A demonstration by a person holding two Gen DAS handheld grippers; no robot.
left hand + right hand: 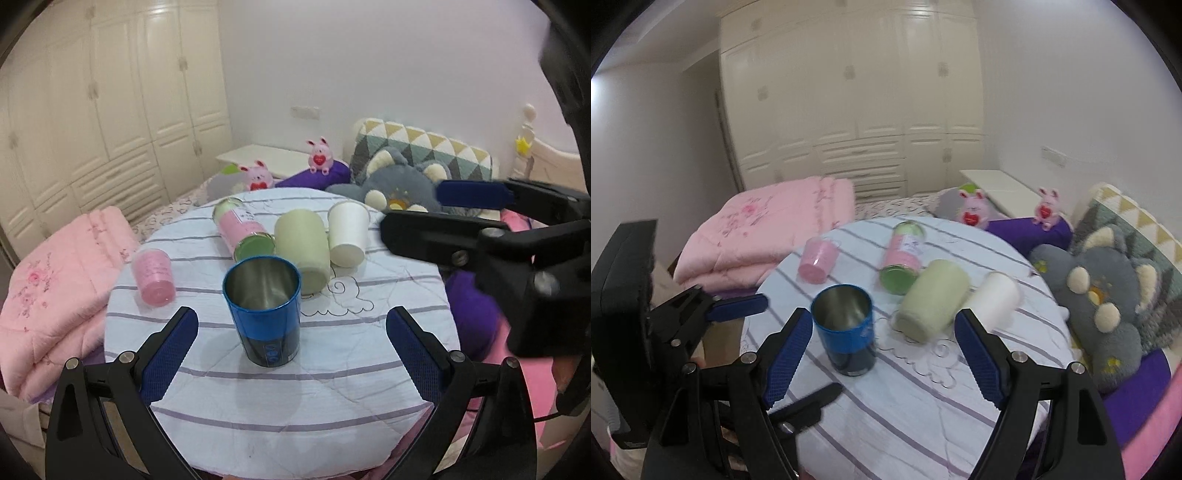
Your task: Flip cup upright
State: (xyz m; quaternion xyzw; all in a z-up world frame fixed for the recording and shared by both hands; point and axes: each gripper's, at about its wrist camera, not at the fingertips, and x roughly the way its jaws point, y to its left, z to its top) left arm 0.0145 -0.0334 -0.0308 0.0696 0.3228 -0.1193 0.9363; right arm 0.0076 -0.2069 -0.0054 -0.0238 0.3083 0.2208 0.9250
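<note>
A blue metal cup [265, 313] stands upright on the round striped table [280, 398], mouth up; it also shows in the right wrist view [846, 330]. My left gripper [291, 347] is open and empty, just in front of that cup. My right gripper [882, 354] is open and empty above the table; its left finger is close beside the blue cup. A pale green cup [303, 254] lies on its side behind it. A white cup [348, 233], a small pink cup [153, 272] and a pink-and-green tin [245, 230] also lie tipped over.
The right gripper [491, 236] reaches in from the right in the left wrist view. A folded pink quilt [55, 295] lies left of the table. A grey plush [1108, 295], purple cushions and pink toy rabbits sit on the bed behind. A wardrobe stands beyond.
</note>
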